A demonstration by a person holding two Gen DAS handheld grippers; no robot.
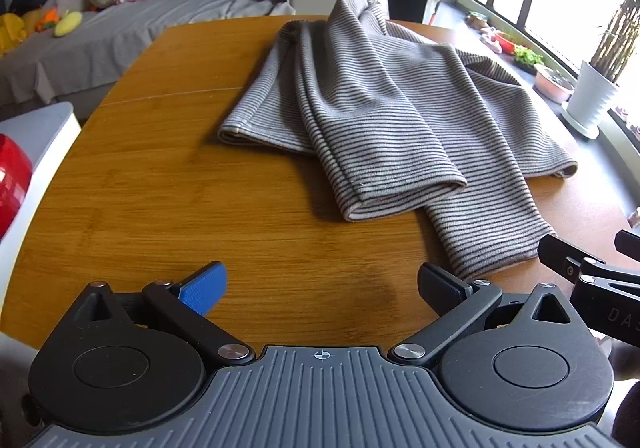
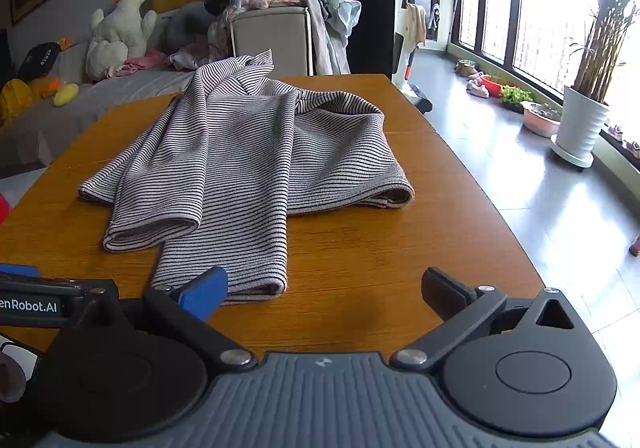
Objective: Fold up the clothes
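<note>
**Striped garment lies lengthwise ahead of both open tongs**

The striped garment (image 1: 384, 95) lies on the wooden worktop (image 1: 160, 187), loosely doubled over itself, with two sleeve-like ends running toward the camera and its bulk rising at the far edge. Its long axis runs away from the tongs. The nearest cuff (image 2: 240, 280) lies just in front of the right tongs (image 2: 324, 294), toward their blue finger; from the left tongs (image 1: 322, 290) that same cuff sits off toward the black finger. Both tongs stand wide and hold nothing. By my judgement the right hand is nearer the cuff.
</note>
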